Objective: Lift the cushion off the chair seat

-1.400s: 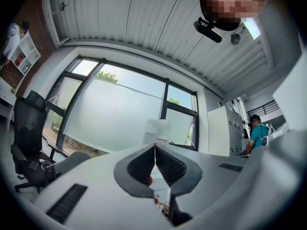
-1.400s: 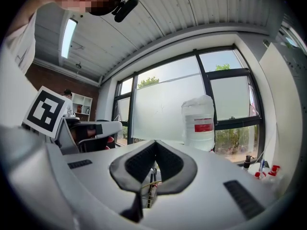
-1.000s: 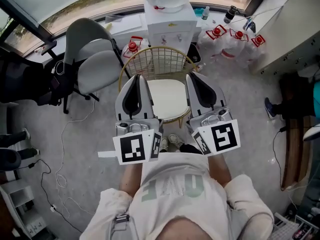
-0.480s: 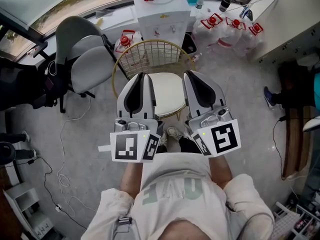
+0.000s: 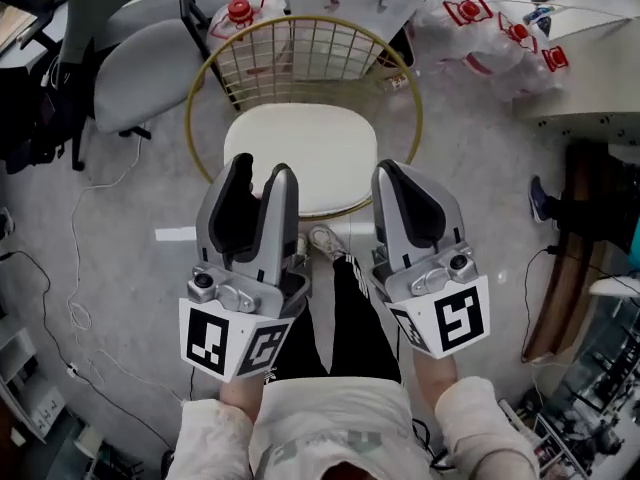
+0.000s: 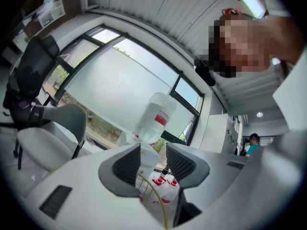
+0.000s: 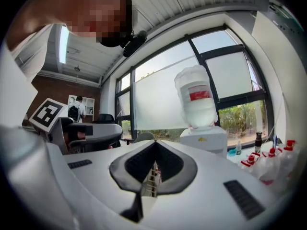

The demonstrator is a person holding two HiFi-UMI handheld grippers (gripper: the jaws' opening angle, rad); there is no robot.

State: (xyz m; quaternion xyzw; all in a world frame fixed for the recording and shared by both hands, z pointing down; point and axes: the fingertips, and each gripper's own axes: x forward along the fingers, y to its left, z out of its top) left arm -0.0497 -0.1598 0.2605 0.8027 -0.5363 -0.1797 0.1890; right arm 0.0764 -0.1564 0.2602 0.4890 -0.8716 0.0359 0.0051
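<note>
You hovered at the cushion (image 5: 300,153), left tongs (image 5: 262,170) opening empty, right tongs (image 5: 392,171) closed empty; its near edge needed gripping next.

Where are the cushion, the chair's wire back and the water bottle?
cushion (image 5: 300,148), head view, middle of its cream top.
wire back (image 5: 300,58), head view, centre of the gold mesh.
water bottle (image 7: 196,96), right gripper view, on its red label.
</note>
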